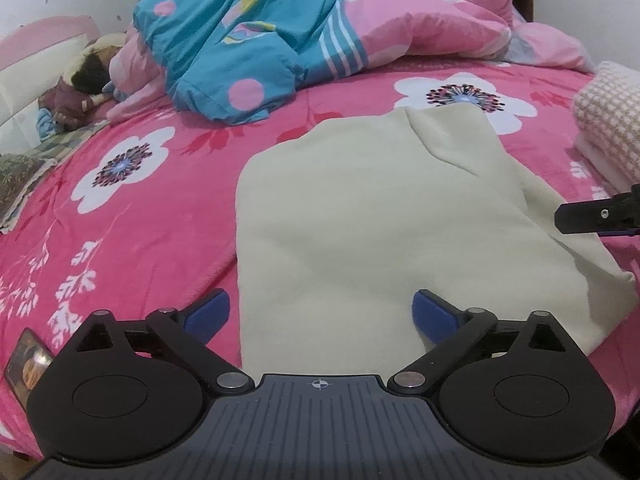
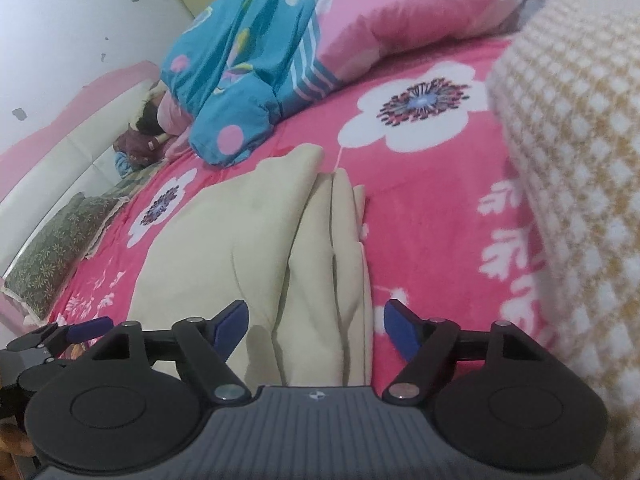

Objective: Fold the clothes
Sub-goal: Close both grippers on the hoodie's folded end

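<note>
Both hand-held grippers gape over cream garment (image 1: 360,216) (folded).

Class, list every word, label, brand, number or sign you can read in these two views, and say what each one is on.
No readable words or numbers in either view.
Crosshair mark, no text: on the left gripper body.
Similar mark, blurred: on the right gripper body.
Phone at the bed edge: screen shows a picture, any text too small to read.
Cream garment: no label visible.
</note>
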{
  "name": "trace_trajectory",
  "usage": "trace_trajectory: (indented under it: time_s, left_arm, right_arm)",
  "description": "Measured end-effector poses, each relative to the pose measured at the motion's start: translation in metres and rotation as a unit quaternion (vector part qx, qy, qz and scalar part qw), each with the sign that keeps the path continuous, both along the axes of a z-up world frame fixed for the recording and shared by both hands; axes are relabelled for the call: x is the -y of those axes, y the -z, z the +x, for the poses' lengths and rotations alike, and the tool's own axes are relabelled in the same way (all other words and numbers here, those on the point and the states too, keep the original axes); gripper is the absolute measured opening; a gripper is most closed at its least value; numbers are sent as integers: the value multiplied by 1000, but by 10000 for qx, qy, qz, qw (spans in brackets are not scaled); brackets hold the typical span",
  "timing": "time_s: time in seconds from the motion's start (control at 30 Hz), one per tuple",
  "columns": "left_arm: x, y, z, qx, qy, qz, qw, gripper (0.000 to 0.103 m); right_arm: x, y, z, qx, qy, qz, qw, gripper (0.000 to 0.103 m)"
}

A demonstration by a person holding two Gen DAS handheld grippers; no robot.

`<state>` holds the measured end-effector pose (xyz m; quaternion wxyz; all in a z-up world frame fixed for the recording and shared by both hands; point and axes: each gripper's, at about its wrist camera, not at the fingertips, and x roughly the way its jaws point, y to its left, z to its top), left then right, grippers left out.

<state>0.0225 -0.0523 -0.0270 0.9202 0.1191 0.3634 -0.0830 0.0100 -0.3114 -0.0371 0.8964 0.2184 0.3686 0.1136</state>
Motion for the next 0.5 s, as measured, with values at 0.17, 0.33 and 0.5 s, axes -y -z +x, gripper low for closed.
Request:
trace_trajectory:
  time_s: [0.17,0.33,0.5]
  left_arm:
    - [-1,0,1,-44,-48,-16,10000,103]
    - [-1,0,1,-72,-81,-28,9999,103]
    - [-2,-1,1,-100,-131,-33,9999,103]
  right_arm:
    - [-2,5,11,-173,-29,28,9998,86]
    - [-2,7,20,-219,-30,177,9996,94]
    - [-2,8,25,-275,-60,247,9993,97]
